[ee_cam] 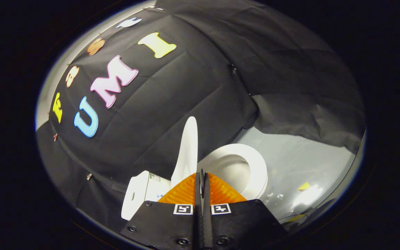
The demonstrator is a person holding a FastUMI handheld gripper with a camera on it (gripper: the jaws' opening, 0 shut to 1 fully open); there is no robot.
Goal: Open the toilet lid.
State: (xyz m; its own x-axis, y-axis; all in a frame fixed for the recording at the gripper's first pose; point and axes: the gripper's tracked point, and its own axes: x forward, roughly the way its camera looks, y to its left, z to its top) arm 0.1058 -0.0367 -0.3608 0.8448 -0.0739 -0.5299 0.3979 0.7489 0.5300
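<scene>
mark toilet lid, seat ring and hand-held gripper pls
toilet lid [188,147]: gripper view, raised panel's face.
seat ring [259,170]: gripper view, far rim.
hand-held gripper [202,175]: gripper view, between closed fingertips.

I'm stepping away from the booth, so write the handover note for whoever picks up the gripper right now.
Gripper: jaws closed together, holding nothing, clear of the toilet.
Toilet lid: raised, standing about upright just beyond the jaws, next to the tank.
Toilet seat: down on the bowl, which lies open beyond the jaws.
Done: the lid looks fully open.
Left: probably nothing but to check that the lid stands by itself, then back the gripper away.
</scene>
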